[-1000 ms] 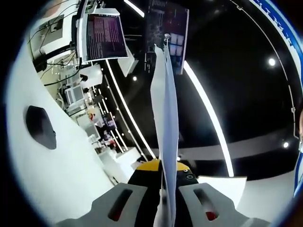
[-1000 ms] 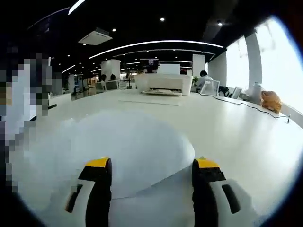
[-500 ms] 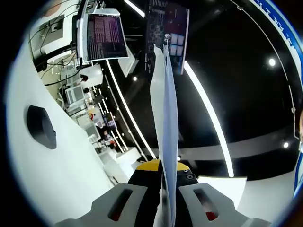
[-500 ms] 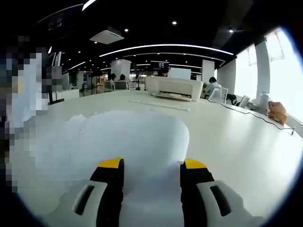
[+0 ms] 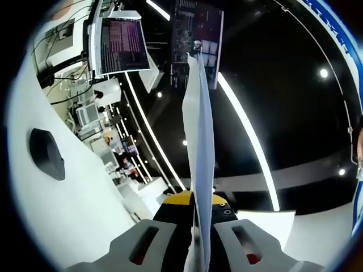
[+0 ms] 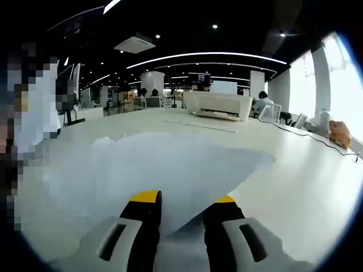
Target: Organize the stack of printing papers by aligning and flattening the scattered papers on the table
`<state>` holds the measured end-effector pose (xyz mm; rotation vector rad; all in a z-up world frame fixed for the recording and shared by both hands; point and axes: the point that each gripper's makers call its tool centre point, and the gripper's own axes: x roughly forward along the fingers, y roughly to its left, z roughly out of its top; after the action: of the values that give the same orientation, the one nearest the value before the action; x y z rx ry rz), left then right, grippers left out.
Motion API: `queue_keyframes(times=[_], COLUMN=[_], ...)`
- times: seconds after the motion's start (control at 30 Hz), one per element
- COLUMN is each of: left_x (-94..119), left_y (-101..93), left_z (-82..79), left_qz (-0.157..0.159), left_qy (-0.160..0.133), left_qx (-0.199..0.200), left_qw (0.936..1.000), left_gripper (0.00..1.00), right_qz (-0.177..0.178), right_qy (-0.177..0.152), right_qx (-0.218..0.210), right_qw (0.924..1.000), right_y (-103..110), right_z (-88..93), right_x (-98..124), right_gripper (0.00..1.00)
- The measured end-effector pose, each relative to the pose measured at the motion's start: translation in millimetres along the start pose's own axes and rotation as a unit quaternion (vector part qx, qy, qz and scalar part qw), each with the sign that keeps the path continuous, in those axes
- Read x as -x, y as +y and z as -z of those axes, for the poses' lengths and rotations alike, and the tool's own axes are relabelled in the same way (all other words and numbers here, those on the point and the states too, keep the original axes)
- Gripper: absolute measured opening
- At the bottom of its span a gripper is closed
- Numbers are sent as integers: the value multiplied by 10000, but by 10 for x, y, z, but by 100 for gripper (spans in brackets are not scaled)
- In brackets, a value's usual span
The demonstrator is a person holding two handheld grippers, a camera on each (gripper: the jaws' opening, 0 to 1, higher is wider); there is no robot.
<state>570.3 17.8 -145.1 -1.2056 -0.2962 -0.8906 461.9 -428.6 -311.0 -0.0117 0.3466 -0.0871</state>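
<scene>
In the left gripper view the left gripper (image 5: 199, 235) is clamped on the papers (image 5: 199, 164), which rise edge-on from between its jaws as a thin white band running up the middle of the picture. Against the picture 1.0 s ago almost nothing differs here: the grip is the same and the band stands in the same place, with only a slight shift of the whole scene. To the left lie a white table (image 5: 62, 221) with a dark mouse (image 5: 47, 153) on it and, further off, a monitor (image 5: 122, 44) with lines of text.

In the right gripper view the change is plain. The right gripper (image 6: 180, 212) had its 2 yellow-tipped jaws set wide 1.0 s ago; now they stand close together, with a corner of the papers (image 6: 164, 170) coming down between the tips. Whether the tips actually pinch the sheet I cannot tell. The papers spread ahead as a broad white sheet over the table (image 6: 306, 187); its outline was rounded 1.0 s ago and now runs out to a point on the right. Beyond, a white printer (image 6: 218, 105) stands on the table and an orange object (image 6: 340, 133) sits at the far right edge.
</scene>
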Motion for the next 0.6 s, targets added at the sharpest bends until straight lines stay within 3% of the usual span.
queue_keyframes(times=[0.27, 0.4, 0.6], left_x=[17, 57, 98], left_y=[34, 160, 327], left_z=[16, 42, 65], left_qz=[-59, -244, -475], left_qy=[0, 35, 19], left_qx=[36, -62, 211], left_qw=[10000, 9997, 9986], left_gripper=[6, 6, 6], right_qz=[-115, -187, -125], right_qy=[-28, -28, -69], right_qx=[141, 179, 467], right_qw=[9998, 9997, 9988], right_y=[66, 116, 120], right_z=[-7, -7, -11], right_x=[2, 7, 4], right_gripper=[17, 11, 0])
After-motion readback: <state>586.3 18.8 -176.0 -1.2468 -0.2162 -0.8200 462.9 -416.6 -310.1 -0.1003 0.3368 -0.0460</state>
